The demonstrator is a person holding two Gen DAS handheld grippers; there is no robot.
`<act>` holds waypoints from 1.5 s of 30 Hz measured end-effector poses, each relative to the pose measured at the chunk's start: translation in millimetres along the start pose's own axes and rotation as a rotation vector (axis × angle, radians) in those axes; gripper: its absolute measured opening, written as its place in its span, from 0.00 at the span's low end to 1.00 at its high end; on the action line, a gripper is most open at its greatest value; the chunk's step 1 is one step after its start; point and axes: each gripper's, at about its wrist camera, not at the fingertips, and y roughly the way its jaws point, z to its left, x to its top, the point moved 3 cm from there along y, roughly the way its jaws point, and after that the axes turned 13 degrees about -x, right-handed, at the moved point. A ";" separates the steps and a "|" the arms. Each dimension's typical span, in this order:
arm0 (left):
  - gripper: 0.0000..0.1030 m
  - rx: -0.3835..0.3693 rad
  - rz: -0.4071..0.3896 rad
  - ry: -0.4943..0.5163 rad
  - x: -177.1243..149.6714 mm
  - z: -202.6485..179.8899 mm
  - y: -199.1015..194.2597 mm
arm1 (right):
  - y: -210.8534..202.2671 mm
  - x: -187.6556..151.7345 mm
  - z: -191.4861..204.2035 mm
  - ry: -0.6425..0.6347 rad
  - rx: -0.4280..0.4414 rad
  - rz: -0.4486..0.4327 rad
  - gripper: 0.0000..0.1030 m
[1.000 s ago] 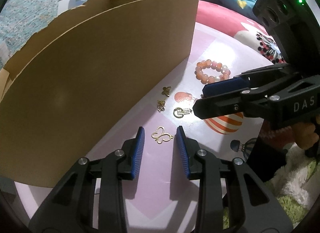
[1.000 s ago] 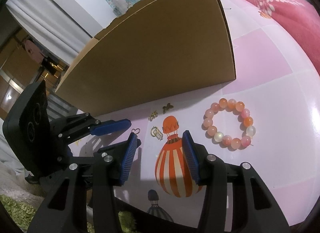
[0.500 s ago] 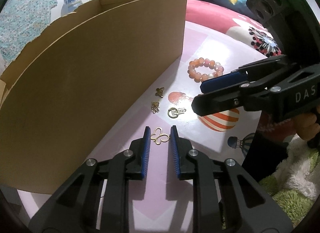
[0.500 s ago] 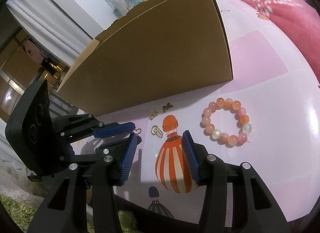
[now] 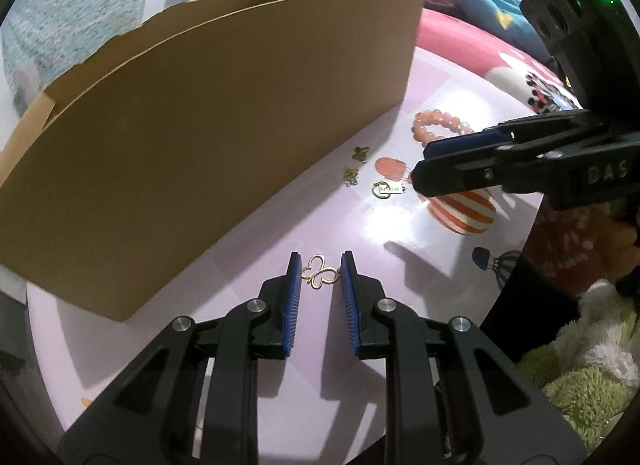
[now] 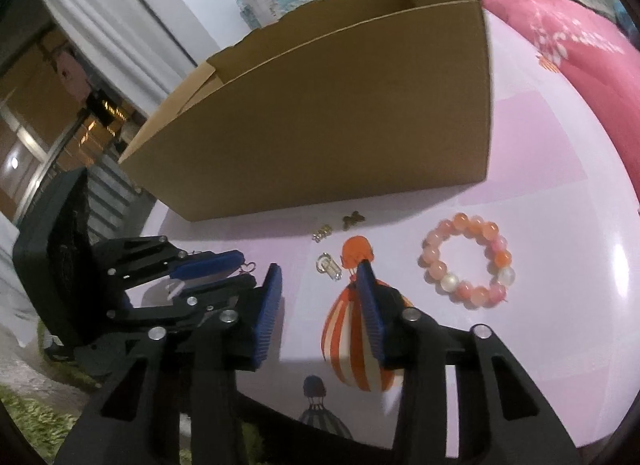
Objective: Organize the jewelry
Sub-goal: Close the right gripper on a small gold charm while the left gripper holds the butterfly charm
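A cardboard box (image 5: 224, 113) walls off my left, my left gripper (image 5: 320, 271) pinches the thin gold butterfly charm (image 5: 319, 271), and my right gripper (image 6: 320, 289) is closing, empty.

blocked: cardboard box (image 5: 208, 113) (tall wall) | free: pink tabletop (image 6: 540, 169) beside bracelet (image 6: 466, 261)

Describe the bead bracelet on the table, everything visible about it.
The bead bracelet is a closed ring of round, glossy beads, mostly orange and pink with a couple of pale, milky ones. It lies flat on the pink printed table, in front of the cardboard box and apart from it, beside the striped balloon print. No gripper touches it.
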 end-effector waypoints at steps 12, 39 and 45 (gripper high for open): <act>0.18 0.006 -0.011 0.014 -1.4 -1.4 -0.8 | 17.0 9.1 20.6 -0.274 -0.116 0.018 0.22; 0.18 0.004 -0.020 0.011 -1.8 -2.4 -2.1 | 11.8 -1.3 36.5 -0.413 -0.150 -0.014 0.05; 0.18 0.004 -0.020 0.010 -2.9 -2.0 -2.8 | 5.6 -3.5 36.0 -0.415 -0.116 -0.016 0.05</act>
